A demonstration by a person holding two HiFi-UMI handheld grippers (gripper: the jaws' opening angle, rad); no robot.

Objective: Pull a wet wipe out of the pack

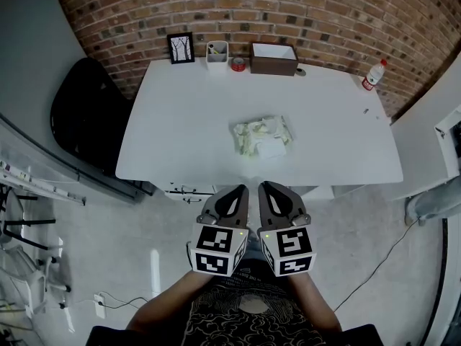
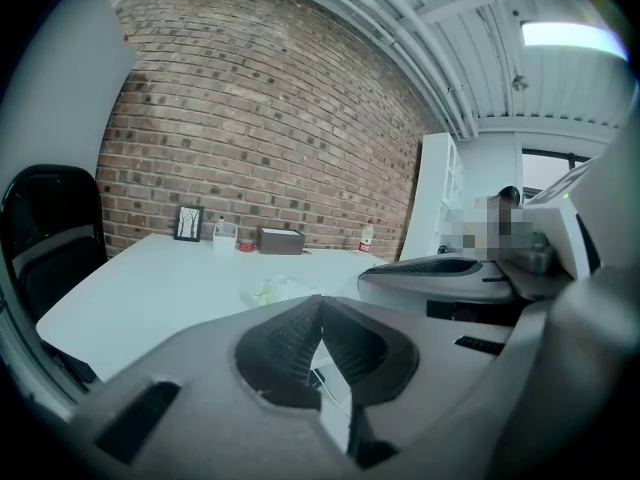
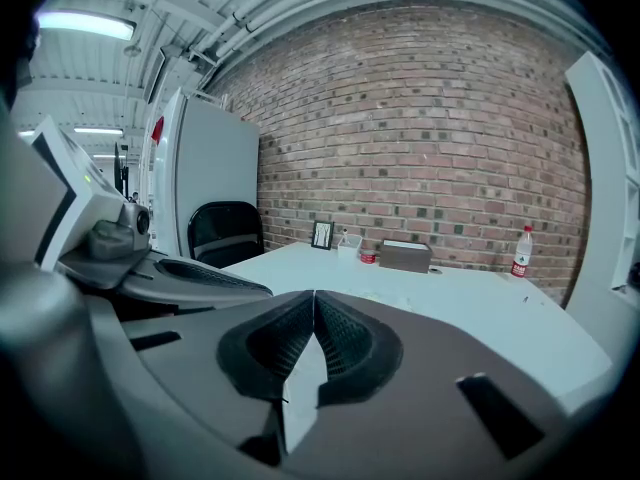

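Note:
The pale green and white wet wipe pack lies near the front middle of the white table; it shows small in the left gripper view as the pack. My left gripper and right gripper hang side by side before the table's front edge, short of the pack and off the tabletop. Both are shut with nothing between the jaws, as the left gripper and right gripper show in their own views.
Along the back edge by the brick wall stand a picture frame, a white cup, a red tape roll and a brown box. A bottle stands at the right corner. A black chair is left of the table.

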